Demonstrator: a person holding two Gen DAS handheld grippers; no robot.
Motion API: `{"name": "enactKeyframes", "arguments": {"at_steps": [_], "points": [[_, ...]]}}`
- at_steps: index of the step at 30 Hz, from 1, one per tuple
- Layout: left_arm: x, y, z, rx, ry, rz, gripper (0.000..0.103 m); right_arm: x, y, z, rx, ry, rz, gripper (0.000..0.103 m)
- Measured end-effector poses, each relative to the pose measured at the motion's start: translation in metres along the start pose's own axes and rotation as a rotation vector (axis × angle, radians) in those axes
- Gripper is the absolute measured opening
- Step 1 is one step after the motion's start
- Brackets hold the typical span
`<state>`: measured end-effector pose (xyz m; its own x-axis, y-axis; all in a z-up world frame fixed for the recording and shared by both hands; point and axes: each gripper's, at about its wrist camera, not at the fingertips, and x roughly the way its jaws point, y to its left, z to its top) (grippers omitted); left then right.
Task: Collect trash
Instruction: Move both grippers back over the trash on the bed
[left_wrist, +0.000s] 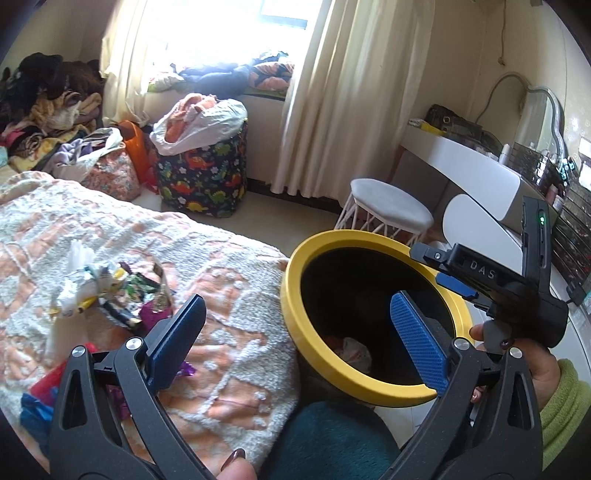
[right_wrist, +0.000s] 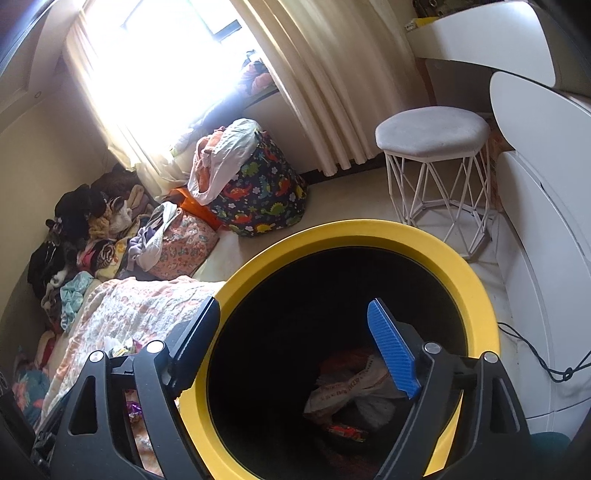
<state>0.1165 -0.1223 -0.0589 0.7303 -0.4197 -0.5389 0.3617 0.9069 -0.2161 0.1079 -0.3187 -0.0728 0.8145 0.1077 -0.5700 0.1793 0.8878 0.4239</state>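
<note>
A black bin with a yellow rim (left_wrist: 291, 295) stands beside the bed; it also shows in the right wrist view (right_wrist: 480, 295). Crumpled wrappers and paper (right_wrist: 354, 384) lie at its bottom. A pile of wrappers and tissue (left_wrist: 110, 291) lies on the bedspread. My left gripper (left_wrist: 303, 339) is open and empty, between the pile and the bin. My right gripper (right_wrist: 295, 350) is open and empty over the bin's mouth; in the left wrist view its body (left_wrist: 517, 291) is at the bin's far rim.
A pink and white bedspread (left_wrist: 229, 332) covers the bed. A dinosaur-print hamper (left_wrist: 201, 173) and clothes piles (left_wrist: 48, 110) stand by the window. A white stool (right_wrist: 432, 136) and a white vanity (left_wrist: 472, 166) are to the right. A black cable (right_wrist: 535, 354) hangs by the white cabinet.
</note>
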Motion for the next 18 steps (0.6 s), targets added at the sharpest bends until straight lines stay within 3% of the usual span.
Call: {"name": "enactKeyframes", "arguments": {"at_steps": [18], "points": [[-0.031,0.024,0.010,-0.035,-0.085,0.073,0.092,-0.012,0.045,-0.006,-0.116,-0.027,0.059,0.082]]}}
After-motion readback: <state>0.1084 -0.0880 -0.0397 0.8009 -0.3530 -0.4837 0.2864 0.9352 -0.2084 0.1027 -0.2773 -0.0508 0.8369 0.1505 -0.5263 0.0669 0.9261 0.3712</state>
